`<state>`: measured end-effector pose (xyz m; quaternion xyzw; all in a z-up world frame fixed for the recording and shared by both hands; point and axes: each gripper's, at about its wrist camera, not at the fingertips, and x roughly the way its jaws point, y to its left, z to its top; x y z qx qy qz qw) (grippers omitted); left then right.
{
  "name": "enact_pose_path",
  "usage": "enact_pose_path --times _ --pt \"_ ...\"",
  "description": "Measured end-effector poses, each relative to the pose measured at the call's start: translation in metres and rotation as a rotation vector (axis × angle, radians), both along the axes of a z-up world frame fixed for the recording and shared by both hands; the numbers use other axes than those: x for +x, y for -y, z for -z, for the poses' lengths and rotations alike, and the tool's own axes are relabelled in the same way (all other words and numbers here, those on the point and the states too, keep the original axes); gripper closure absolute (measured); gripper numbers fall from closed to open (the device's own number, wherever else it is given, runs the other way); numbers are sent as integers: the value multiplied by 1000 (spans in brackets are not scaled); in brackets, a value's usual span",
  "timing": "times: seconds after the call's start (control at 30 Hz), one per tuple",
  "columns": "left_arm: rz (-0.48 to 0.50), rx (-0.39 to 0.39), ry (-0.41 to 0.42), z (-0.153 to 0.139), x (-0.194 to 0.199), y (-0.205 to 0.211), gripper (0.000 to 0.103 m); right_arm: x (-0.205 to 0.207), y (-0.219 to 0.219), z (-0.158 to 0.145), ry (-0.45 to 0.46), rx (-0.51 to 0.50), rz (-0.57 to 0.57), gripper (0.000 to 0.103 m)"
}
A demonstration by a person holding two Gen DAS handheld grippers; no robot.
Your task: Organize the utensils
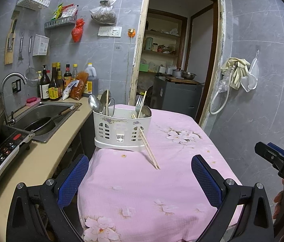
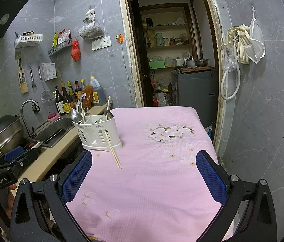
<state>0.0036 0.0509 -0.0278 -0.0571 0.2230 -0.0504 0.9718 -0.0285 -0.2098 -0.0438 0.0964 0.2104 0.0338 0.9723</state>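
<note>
A white utensil caddy (image 1: 121, 130) stands at the far left of the pink flowered tablecloth (image 1: 162, 181). It holds spoons (image 1: 95, 103), a fork (image 1: 139, 101) and single chopsticks. A pair of chopsticks (image 1: 150, 151) leans against the caddy's front with its tips on the cloth; it also shows in the right wrist view (image 2: 113, 151), as does the caddy (image 2: 97, 133). My left gripper (image 1: 140, 173) is open and empty, short of the chopsticks. My right gripper (image 2: 144, 173) is open and empty, right of the chopsticks.
A counter (image 1: 41, 161) runs along the left with a sink (image 1: 47, 117) holding a pan, an induction hob (image 1: 3, 157), a steel pot (image 2: 3, 135) and sauce bottles (image 1: 55, 86). An open doorway (image 1: 174, 60) lies behind the table. The tiled wall (image 1: 273, 100) stands at the right.
</note>
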Motion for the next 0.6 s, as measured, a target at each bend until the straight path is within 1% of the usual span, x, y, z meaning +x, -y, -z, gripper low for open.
enact_pose_path --times 0.6 --pt "-4 1 -1 1 0 -4 0 0 0 -1 -1 1 0 2"
